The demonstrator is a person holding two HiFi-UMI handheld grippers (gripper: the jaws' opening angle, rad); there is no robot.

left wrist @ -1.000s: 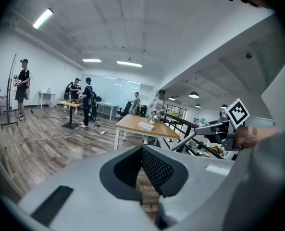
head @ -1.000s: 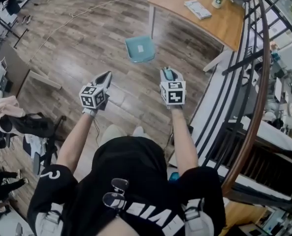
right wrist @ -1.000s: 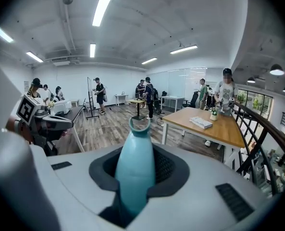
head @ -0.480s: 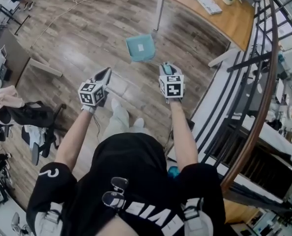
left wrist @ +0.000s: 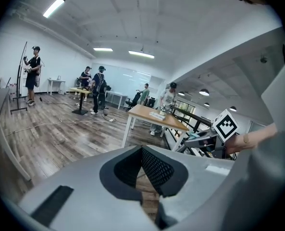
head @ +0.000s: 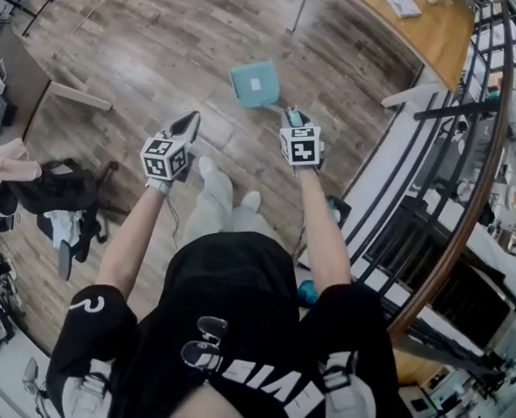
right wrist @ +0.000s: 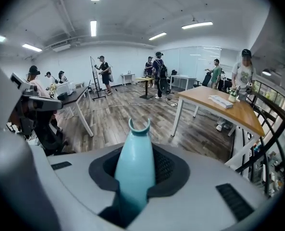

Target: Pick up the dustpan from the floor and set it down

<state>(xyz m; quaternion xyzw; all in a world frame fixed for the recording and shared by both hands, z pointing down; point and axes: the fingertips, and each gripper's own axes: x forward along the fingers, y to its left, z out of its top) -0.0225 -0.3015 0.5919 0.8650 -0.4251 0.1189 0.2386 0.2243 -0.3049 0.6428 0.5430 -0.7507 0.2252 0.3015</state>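
Dustpan: teal, pan end out ahead over wood floor (contact with the boards not discernible). Handle clamped between pads of right gripper, jaws part-way closed on it. Left gripper held alongside, apart from dustpan, jaw tips together, nothing between. Table beyond.

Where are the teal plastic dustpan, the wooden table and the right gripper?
teal plastic dustpan [head: 256,84], head view, pan body.
wooden table [head: 414,33], head view, bare top.
right gripper [head: 295,117], head view, between fingertips.
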